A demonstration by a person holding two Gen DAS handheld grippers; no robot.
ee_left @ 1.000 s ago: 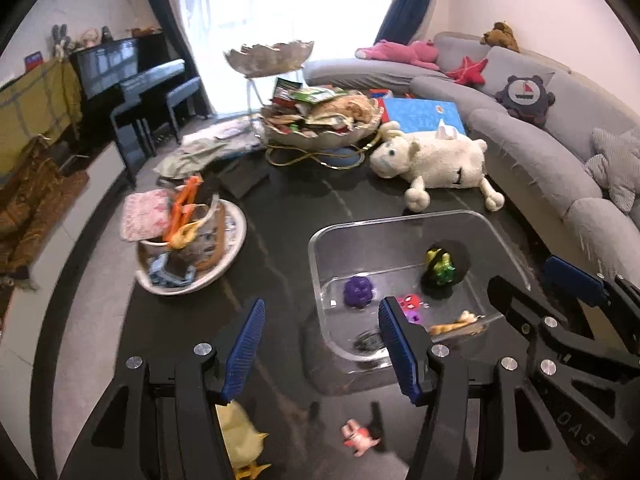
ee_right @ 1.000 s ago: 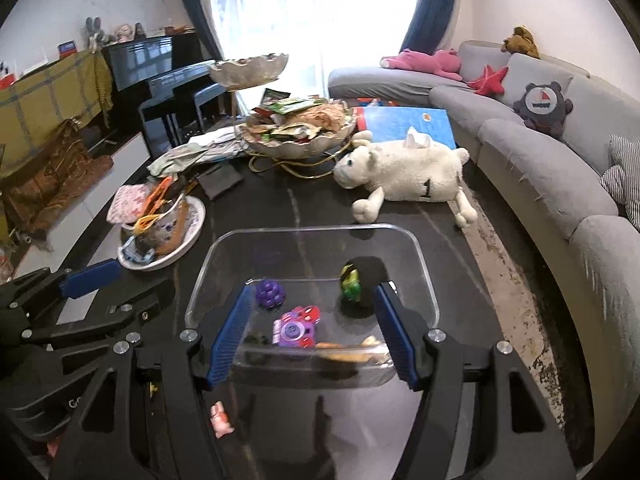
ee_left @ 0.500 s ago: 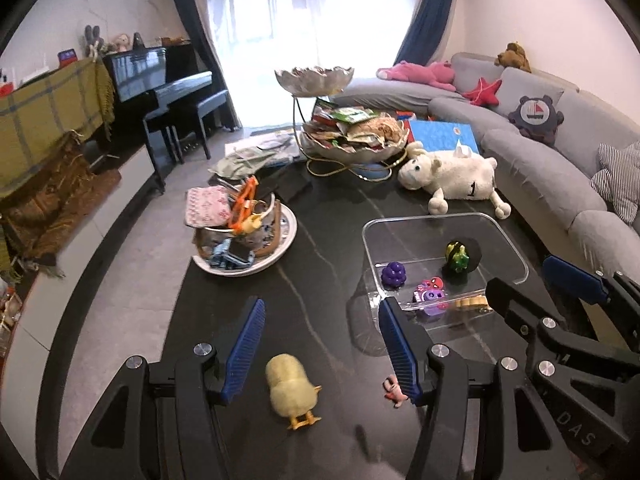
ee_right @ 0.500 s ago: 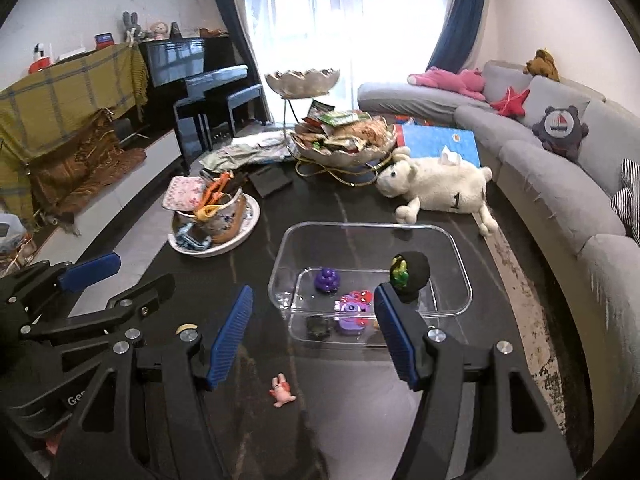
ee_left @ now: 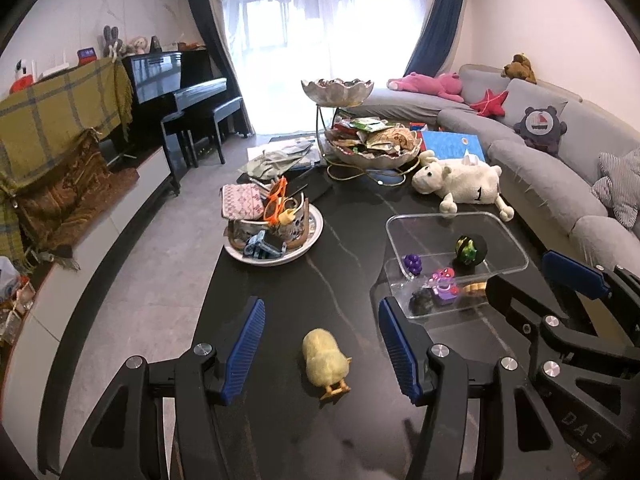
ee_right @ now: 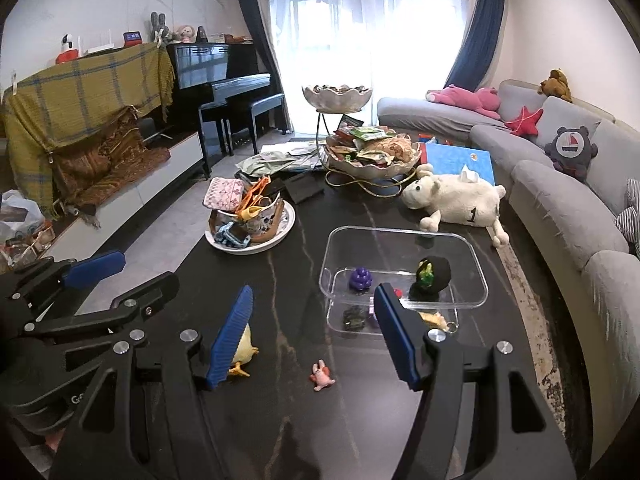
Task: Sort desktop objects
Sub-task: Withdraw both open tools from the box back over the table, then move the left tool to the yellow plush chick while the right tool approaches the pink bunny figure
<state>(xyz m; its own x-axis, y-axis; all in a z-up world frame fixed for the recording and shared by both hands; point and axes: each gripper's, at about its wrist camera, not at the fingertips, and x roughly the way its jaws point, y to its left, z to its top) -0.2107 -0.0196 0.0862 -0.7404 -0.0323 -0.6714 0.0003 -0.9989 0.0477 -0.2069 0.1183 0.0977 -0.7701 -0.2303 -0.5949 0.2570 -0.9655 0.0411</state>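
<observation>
A clear plastic bin (ee_left: 508, 236) (ee_right: 478, 280) stands on the dark table and holds a purple toy (ee_left: 413, 263) (ee_right: 361, 277), a black-and-green ball (ee_left: 471, 249) (ee_right: 434, 273) and other small toys. A yellow chick toy (ee_left: 325, 359) (ee_right: 245, 349) lies on the table between the fingers of my left gripper (ee_left: 322, 344), which is open and empty above it. A small pink figure (ee_right: 321, 376) lies between the fingers of my right gripper (ee_right: 314, 330), which is open and empty.
A white plate (ee_left: 312, 244) (ee_right: 276, 238) piled with glasses, a pouch and odds stands at the left. A plush sheep (ee_left: 460, 184) (ee_right: 456, 198) and a tiered snack stand (ee_left: 372, 144) (ee_right: 370, 152) are at the back. A grey sofa (ee_right: 568, 208) runs along the right.
Both grippers have pulled back and up from the bin. The yellow chick and the pink figure have come into view near the table's front.
</observation>
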